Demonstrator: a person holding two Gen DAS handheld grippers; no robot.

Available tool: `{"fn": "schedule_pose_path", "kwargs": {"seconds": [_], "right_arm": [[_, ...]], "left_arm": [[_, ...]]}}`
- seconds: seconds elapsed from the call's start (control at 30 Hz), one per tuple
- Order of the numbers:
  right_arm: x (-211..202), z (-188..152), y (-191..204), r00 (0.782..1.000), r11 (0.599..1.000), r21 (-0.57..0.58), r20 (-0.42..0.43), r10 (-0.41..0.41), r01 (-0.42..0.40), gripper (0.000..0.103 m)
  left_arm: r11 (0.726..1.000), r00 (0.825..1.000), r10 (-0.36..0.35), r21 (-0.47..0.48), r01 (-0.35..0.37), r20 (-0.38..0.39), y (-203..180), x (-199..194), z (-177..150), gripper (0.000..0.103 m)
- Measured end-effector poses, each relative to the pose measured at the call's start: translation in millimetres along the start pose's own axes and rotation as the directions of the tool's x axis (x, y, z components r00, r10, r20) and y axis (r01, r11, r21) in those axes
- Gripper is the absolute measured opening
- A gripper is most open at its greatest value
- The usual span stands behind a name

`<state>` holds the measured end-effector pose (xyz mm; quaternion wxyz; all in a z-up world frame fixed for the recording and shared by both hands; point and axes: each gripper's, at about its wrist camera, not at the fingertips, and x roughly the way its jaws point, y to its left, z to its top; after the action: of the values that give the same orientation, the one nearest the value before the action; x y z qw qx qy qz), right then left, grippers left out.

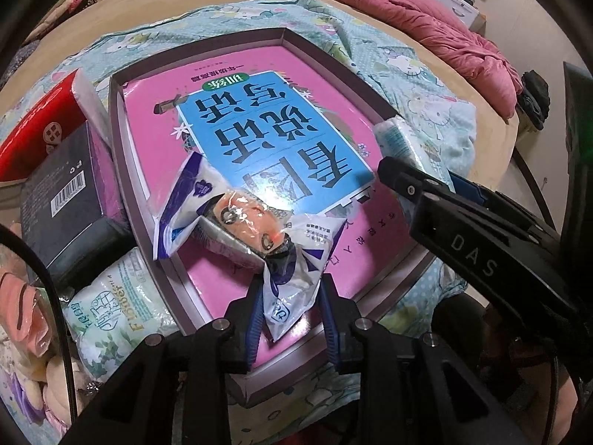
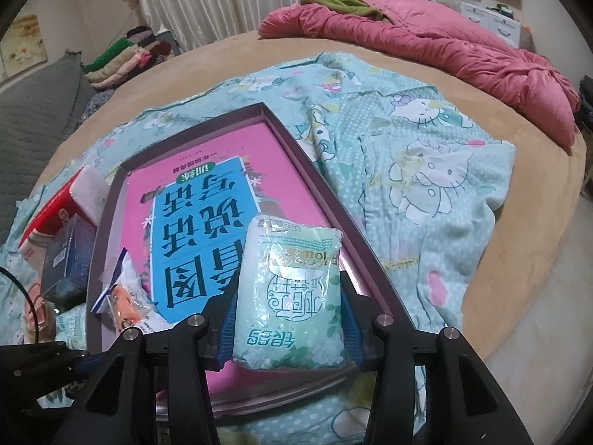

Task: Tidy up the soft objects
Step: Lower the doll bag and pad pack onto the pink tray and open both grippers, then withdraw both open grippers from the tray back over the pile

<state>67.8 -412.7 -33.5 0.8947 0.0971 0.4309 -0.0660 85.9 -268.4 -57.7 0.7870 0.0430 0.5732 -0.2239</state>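
A purple-rimmed shallow box [image 1: 122,141] [image 2: 304,155] lies on the bed with a pink and blue book [image 1: 267,118] [image 2: 200,218] inside. My left gripper [image 1: 291,307] is shut on the end of a white and blue plastic packet [image 1: 289,293] with an orange toy [image 1: 252,222] in it; the packet rests on the book, and also shows in the right wrist view [image 2: 122,296]. My right gripper [image 2: 287,319] is shut on a mint-green tissue pack [image 2: 292,289] held over the box's near right part. It shows in the left wrist view [image 1: 411,181] at the right.
A red box [image 1: 33,137], a dark box [image 1: 70,211], another green tissue pack [image 1: 111,315] and plush items [image 1: 26,333] sit left of the purple box. A Hello Kitty blanket [image 2: 426,170] covers the bed; a pink quilt [image 2: 444,48] lies at the far side.
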Motion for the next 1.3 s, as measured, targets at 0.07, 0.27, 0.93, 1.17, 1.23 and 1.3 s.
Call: {"fn": "schedule_pose_path", "kwargs": {"seconds": [0.07, 0.27, 0.93, 1.17, 1.23, 1.3], "right_arm": [[0, 0, -1, 1.0, 1.0, 0.005, -0.001, -0.003, 0.003, 0.049], [1, 0, -2, 1.0, 1.0, 0.013, -0.009, -0.005, 0.005, 0.051], [-13, 1, -3, 0.998, 1.0, 0.023, 0.058, 0.001, -0.002, 0.073], [-21, 1, -2, 0.995, 1.0, 0.017, 0.098, -0.004, 0.002, 0.075], [-23, 1, -1, 0.995, 1.0, 0.012, 0.104, -0.006, 0.005, 0.075], [-25, 1, 0, 0.994, 1.0, 0.008, 0.109, -0.01, 0.01, 0.075]], "left_arm": [[1.0, 1.0, 0.004, -0.004, -0.004, 0.003, 1, -1, 0, 0.031], [1.0, 1.0, 0.014, -0.017, -0.014, 0.013, 6, -5, 0, 0.04], [0.999, 0.996, 0.051, 0.003, -0.052, 0.075, 1, -30, -2, 0.055], [0.998, 0.992, 0.059, -0.008, -0.059, 0.113, 5, -45, -4, 0.064], [0.998, 0.991, 0.065, -0.011, -0.064, 0.116, 7, -48, -5, 0.065], [0.998, 0.991, 0.067, -0.013, -0.066, 0.12, 8, -52, -7, 0.066]]}}
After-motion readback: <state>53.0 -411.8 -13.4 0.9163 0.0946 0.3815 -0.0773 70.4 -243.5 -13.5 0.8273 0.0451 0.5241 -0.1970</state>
